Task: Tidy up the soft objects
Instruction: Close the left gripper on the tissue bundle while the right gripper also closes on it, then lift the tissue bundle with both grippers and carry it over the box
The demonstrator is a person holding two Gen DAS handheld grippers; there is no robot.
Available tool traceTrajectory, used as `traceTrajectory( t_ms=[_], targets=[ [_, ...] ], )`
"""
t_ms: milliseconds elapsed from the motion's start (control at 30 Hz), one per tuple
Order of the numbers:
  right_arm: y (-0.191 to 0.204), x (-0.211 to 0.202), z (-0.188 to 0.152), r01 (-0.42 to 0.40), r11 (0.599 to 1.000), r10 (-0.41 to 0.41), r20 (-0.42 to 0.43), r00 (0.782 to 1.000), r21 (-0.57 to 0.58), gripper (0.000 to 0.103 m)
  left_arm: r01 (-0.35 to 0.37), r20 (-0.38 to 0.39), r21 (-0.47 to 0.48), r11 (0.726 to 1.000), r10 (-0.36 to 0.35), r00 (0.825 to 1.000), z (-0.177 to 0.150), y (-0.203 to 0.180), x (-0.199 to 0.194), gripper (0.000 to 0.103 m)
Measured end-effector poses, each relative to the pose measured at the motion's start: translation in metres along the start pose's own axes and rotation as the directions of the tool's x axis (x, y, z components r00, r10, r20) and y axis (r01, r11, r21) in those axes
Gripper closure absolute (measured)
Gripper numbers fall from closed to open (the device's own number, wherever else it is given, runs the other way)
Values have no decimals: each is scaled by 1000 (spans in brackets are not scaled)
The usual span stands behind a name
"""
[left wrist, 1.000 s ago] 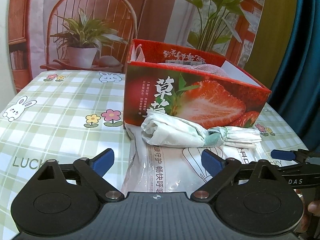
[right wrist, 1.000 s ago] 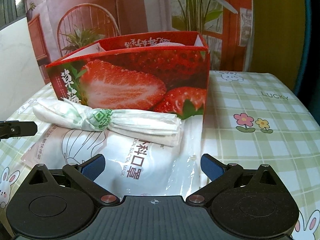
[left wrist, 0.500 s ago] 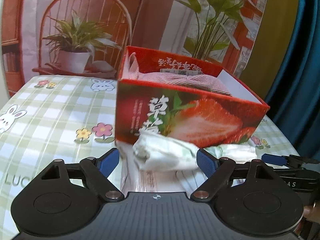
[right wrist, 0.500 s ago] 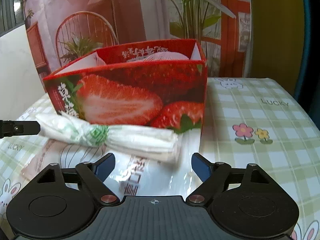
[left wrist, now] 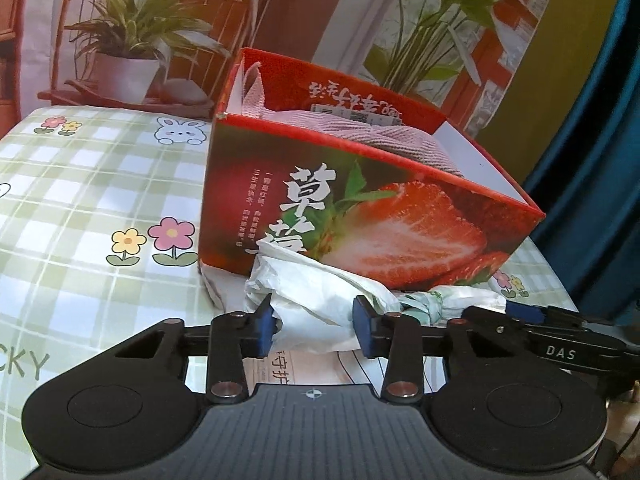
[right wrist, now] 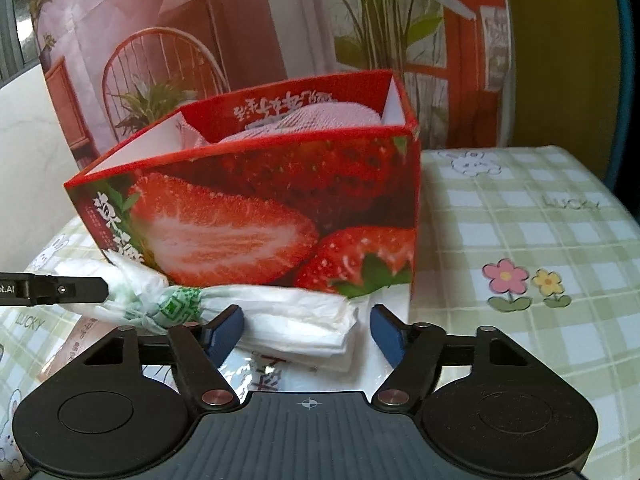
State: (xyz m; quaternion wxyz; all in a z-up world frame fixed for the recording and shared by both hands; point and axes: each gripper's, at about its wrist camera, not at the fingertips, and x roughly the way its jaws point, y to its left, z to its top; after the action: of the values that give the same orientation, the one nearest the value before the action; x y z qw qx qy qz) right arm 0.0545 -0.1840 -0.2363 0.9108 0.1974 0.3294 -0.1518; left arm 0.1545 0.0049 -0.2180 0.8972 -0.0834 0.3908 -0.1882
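Your strawberry box [left wrist: 360, 216] sits on the checked tablecloth [left wrist: 80, 200], the white plastic bundle [left wrist: 320, 300] lying against its front. Angled downward, your left gripper [left wrist: 314, 326] closes, pads touching one end; your right gripper [right wrist: 306, 332] closes around the other, pads apart

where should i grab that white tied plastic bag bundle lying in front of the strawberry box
Grip the long white tied plastic bag bundle on both puffy ends, one either side of its green-printed knot, coming from the front. The red strawberry-printed cardboard box blocks the back. The left gripper and right gripper are closing there.
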Motion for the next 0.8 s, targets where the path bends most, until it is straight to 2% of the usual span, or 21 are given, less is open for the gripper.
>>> traceTrajectory(
  t_ms=[167, 233, 333, 400, 467, 500, 533, 800],
  targets=[
    [1, 2, -4, -17, 1000, 17, -7, 1000, 12, 50, -6, 8, 0, 1000, 6, 1000, -4, 0, -2, 65],
    [0, -1, -5, -16, 1000, 16, 3, 1000, 21, 60, -5, 14, 8, 1000, 5, 1000, -4, -2, -4, 67],
    [-3, -7, -5, -17, 999, 16, 19, 1000, 32, 69, -4, 27, 24, 1000, 4, 1000, -5, -4, -9, 70],
    [-3, -11, -4, -23, 999, 22, 28, 999, 32, 71, -9, 40, 37, 999, 8, 999, -5, -7, -13, 71],
    [-2, -16, -5, -21, 999, 19, 40, 999, 27, 80, -10, 51, 44, 999, 8, 999, -5, -8, -18, 72],
    [-2, -18, -4, -24, 999, 22, 44, 999, 26, 81, -8, 56, 45, 999, 6, 998, -4, -8, -21, 73],
    [-2, -20, -4, -29, 999, 28, 50, 998, 28, 82, -7, 61, 47, 999, 5, 998, -4, -9, -23, 79],
    [4, -45, -2, -42, 999, 41, 104, 994, 6, 87, -2, 109, 67, 998, -6, 994, -6, -14, -44, 80]
  ],
)
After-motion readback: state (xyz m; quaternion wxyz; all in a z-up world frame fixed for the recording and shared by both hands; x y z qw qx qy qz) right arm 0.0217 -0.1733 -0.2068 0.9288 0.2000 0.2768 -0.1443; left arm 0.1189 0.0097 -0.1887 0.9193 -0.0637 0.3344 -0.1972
